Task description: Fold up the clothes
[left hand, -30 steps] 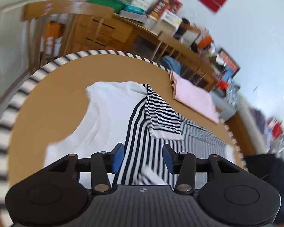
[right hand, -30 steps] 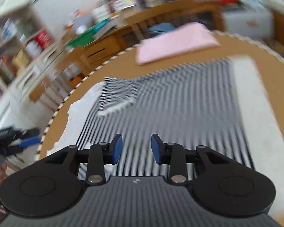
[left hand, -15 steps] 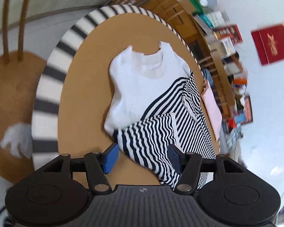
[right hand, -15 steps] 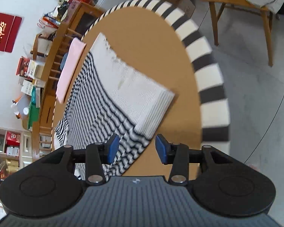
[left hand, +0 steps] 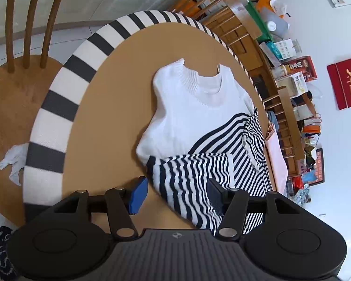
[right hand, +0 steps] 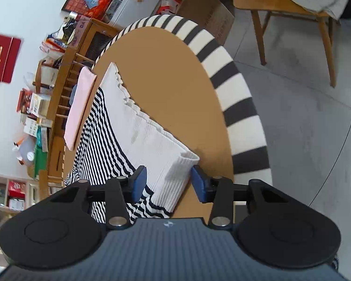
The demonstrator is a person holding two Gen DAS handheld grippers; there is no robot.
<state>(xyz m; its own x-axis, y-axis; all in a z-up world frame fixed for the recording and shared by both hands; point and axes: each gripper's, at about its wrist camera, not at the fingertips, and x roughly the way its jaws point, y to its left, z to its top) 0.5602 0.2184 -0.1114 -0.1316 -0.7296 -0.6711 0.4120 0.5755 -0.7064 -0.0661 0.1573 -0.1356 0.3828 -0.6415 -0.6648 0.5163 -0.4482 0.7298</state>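
hidden: sweater (left hand: 199, 121) bottom edge cut off behind both tools
writing: red wall hanging (left hand: 346, 82) gold characters, unreadable
sweater: white top, navy stripes, flat on round table (left hand: 100, 107), sleeve folded across
left tongs (left hand: 175, 193): spread, over striped sleeve
right tongs (right hand: 168, 182): spread, straddling white ribbed hem corner (right hand: 180, 164)

A lived-in home: round table (left hand: 100, 107), wooden chairs (right hand: 290, 7), cluttered sideboard (left hand: 252, 46).

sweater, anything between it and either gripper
Nothing visible. The left gripper is open over the sweater's striped sleeve; the right gripper is open around its white hem.
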